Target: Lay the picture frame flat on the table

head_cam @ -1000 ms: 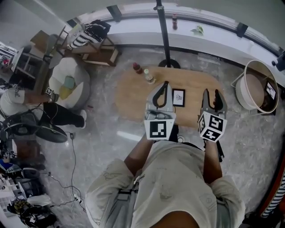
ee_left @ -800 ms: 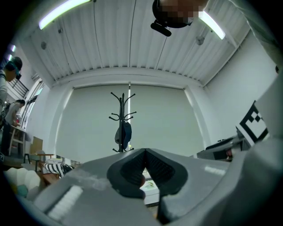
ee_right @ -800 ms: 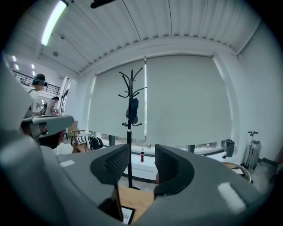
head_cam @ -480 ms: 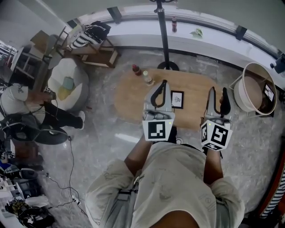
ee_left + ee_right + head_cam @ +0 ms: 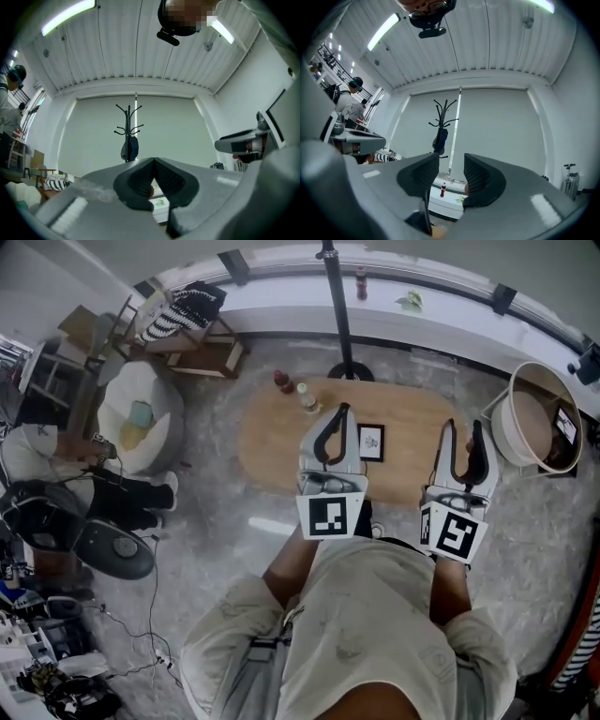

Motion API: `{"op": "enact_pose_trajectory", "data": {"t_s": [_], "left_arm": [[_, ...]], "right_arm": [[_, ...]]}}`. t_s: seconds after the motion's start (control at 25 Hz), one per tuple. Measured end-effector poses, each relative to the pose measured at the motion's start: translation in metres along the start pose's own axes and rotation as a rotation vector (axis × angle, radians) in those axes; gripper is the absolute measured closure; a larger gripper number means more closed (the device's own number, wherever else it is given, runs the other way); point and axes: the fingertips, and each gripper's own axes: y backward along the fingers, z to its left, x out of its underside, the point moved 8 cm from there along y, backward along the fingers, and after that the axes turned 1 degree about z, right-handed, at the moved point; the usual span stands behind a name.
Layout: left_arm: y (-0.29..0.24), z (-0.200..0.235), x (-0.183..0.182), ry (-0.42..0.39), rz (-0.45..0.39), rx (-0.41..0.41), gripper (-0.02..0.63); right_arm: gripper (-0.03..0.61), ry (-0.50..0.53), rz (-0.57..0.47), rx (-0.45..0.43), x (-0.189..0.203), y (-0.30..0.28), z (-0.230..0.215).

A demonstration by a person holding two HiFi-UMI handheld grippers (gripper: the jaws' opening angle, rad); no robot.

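Note:
A small black picture frame [image 5: 371, 442] with a white mat lies flat on the oval wooden table [image 5: 281, 442], seen only in the head view. My left gripper [image 5: 341, 410] hangs just left of the frame and above it, shut with nothing in it; its pads meet in the left gripper view [image 5: 153, 162]. My right gripper [image 5: 462, 427] is over the table's right end, apart from the frame and open. Its jaws have just been closing a little with nothing between them [image 5: 451, 165]. Both gripper views look above the table and miss the frame.
Two bottles [image 5: 281, 381] [image 5: 305, 397] stand at the table's far left. Behind the table rises a coat stand [image 5: 335, 306]. A round white tub [image 5: 534, 418] sits to the right. At the left are a beanbag chair [image 5: 141, 418] and a seated person [image 5: 84, 465].
Both grippers have risen; the right one has also moved right, farther from the frame, and its jaws have narrowed slightly. The frame has not moved.

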Motion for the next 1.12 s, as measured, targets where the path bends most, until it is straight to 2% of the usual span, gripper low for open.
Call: {"op": "enact_pose_trajectory", "data": {"t_s": [0.44, 0.52, 0.68, 0.8, 1.12], "left_arm": [[-0.008, -0.009, 0.005, -0.019, 0.002, 0.015, 0.609], [-0.009, -0.011, 0.006, -0.016, 0.009, 0.019, 0.609], [-0.01, -0.013, 0.007, -0.021, 0.019, 0.028, 0.609], [-0.013, -0.016, 0.007, -0.043, 0.015, 0.042, 0.609], [-0.014, -0.021, 0.01, -0.037, 0.038, 0.057, 0.609]], "right_arm": [[0.427, 0.0, 0.039, -0.003, 0.012, -0.006, -0.005], [0.459, 0.0, 0.041, 0.005, 0.014, -0.006, -0.007], [0.464, -0.003, 0.042, 0.004, 0.015, -0.007, -0.007], [0.49, -0.008, 0.045, 0.004, 0.017, -0.007, -0.008], [0.551, 0.017, 0.064, 0.03, 0.022, -0.008, -0.01]]}}
